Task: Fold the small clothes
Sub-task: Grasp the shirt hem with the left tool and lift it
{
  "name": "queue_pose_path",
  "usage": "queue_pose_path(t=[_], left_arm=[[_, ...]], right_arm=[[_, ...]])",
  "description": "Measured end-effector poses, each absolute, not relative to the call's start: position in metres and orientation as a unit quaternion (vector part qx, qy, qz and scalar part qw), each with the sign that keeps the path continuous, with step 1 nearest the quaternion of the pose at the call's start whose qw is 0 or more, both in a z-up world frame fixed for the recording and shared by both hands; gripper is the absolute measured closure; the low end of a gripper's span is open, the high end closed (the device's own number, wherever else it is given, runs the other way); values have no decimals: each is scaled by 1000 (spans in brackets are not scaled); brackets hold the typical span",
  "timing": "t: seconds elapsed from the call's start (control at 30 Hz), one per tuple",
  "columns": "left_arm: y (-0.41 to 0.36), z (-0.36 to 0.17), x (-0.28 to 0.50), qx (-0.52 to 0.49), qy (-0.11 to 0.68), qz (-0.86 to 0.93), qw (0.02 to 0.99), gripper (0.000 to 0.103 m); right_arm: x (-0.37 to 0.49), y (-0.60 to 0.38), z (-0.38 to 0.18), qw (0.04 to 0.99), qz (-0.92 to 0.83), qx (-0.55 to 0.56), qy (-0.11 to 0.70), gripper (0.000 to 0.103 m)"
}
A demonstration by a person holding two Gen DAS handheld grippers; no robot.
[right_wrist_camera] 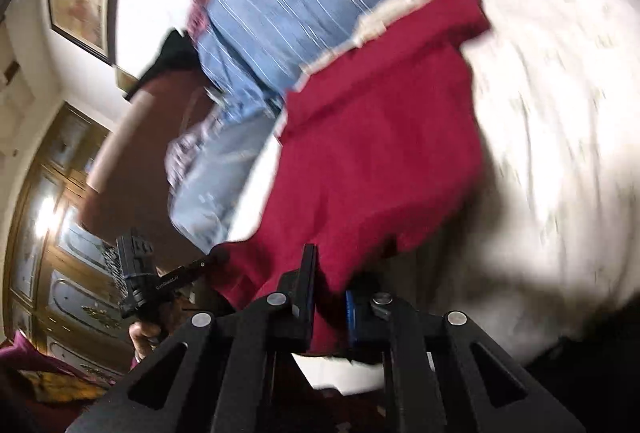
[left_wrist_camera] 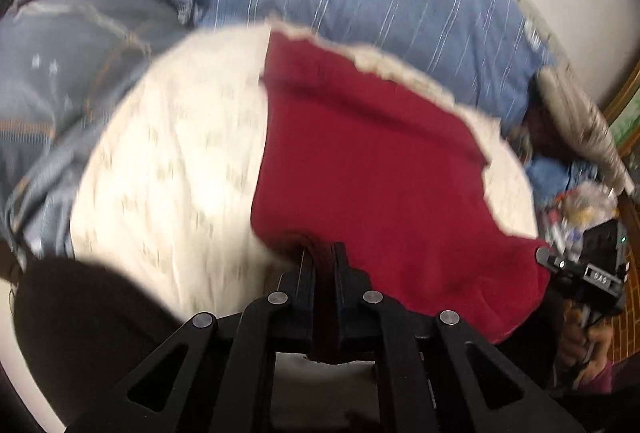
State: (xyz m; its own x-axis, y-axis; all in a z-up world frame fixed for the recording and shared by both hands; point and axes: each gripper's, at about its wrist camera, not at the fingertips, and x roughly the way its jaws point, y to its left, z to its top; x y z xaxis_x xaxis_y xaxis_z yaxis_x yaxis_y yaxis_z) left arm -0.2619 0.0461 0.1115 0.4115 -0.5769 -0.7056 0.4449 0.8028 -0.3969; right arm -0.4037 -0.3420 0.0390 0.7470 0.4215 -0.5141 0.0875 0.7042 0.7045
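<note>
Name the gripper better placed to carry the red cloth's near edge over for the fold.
Neither clearly: left gripper and right gripper each pinch a near corner of the red cloth; use both.

Dark red garment [left_wrist_camera: 372, 169] lies spread on cream cloth [left_wrist_camera: 172, 169], near edge lifted.

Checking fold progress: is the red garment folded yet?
Not yet: red garment lies mostly spread on the cream cloth, near edge pinched by both grippers.
</note>
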Motion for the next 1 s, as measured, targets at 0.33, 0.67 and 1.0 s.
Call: queue_pose_path(t=[0.33, 0.67, 1.0], left_arm=[[5, 139, -207, -91, 364, -292, 880, 97], [-69, 116, -111, -86, 344, -267, 896, 98], [-120, 64, -2, -70, 405, -251, 876, 88]], right_arm=[[-314, -387, 77, 892, 54, 347, 283, 93], [-222, -443, 73, 893, 10, 343, 292, 93], [-168, -481, 28, 867, -14, 359, 345, 78]])
